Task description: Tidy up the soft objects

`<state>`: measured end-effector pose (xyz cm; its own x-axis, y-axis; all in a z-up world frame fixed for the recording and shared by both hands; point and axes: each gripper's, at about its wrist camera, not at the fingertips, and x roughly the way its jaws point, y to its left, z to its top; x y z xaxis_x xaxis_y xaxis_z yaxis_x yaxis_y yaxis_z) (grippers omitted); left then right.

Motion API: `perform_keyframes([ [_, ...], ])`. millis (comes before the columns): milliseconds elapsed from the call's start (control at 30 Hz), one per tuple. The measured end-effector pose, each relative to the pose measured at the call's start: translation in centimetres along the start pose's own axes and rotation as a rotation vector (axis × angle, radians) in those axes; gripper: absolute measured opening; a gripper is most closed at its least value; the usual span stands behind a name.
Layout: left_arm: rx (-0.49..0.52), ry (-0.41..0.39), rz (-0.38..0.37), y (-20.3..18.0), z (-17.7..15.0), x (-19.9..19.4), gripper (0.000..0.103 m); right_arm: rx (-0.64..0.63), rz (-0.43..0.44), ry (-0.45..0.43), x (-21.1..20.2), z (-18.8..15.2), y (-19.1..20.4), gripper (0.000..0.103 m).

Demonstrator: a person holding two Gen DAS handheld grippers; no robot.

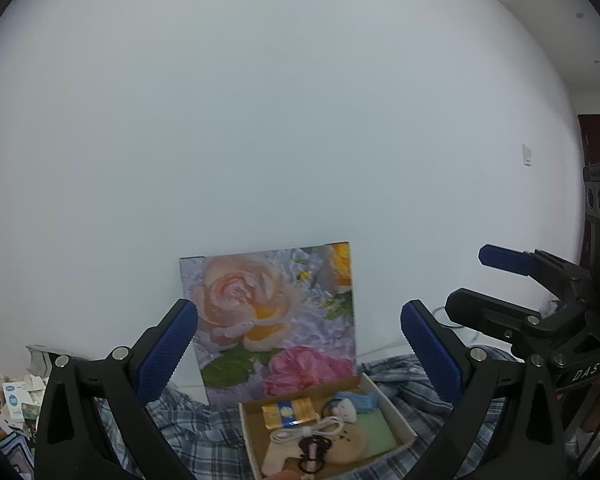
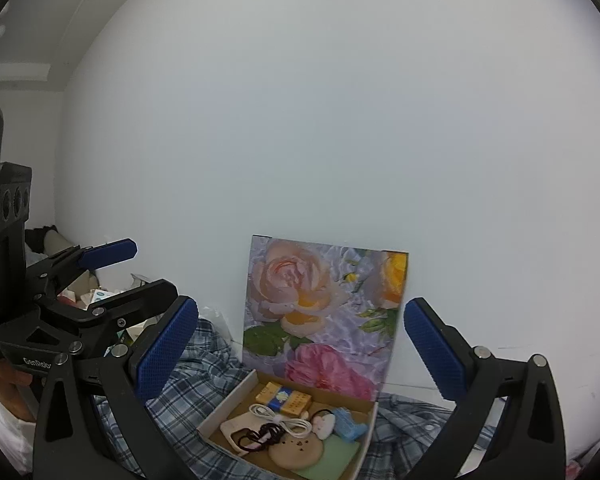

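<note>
Below both tongs, left tongs (image 1: 299, 334) and right tongs (image 2: 301, 332) wide open and empty, lies the limp plaid shirt (image 2: 204, 364); pinch a raised fold.

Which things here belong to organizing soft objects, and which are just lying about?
Belonging to the job:
open cardboard box with floral lid
round beige pad
green sheet
dark hair ties
plaid cloth

Lying about:
white cable
yellow packet
packaging clutter
</note>
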<state>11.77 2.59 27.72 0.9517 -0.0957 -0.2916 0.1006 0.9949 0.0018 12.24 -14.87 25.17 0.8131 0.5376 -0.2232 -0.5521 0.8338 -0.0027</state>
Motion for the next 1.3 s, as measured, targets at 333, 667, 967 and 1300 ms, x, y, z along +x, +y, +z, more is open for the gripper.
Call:
perform_keyframes([
  [333, 0.044, -0.006, -0.012, -2.0, 0.6, -3.8, 0.103, -0.036, -0.025, -0.024, -4.8, 0.0, 1.6, 0.103],
  [667, 0.037, 0.022, -0.089, -3.4, 0.1, -6.2, 0.103, -0.02, -0.039, -0.03, -8.5, -0.8, 1.9, 0.103],
  [967, 0.045, 0.07, -0.117, -4.2, -2.2, -7.9, 0.103, -0.015, -0.032, 0.007, -10.1, -2.9, 2.7, 0.103],
  [1300, 0.076, 0.117, -0.032, -4.8, -6.1, -7.4, 0.103, 0.028, -0.065, 0.073, -8.8, -7.2, 2.7, 0.103],
])
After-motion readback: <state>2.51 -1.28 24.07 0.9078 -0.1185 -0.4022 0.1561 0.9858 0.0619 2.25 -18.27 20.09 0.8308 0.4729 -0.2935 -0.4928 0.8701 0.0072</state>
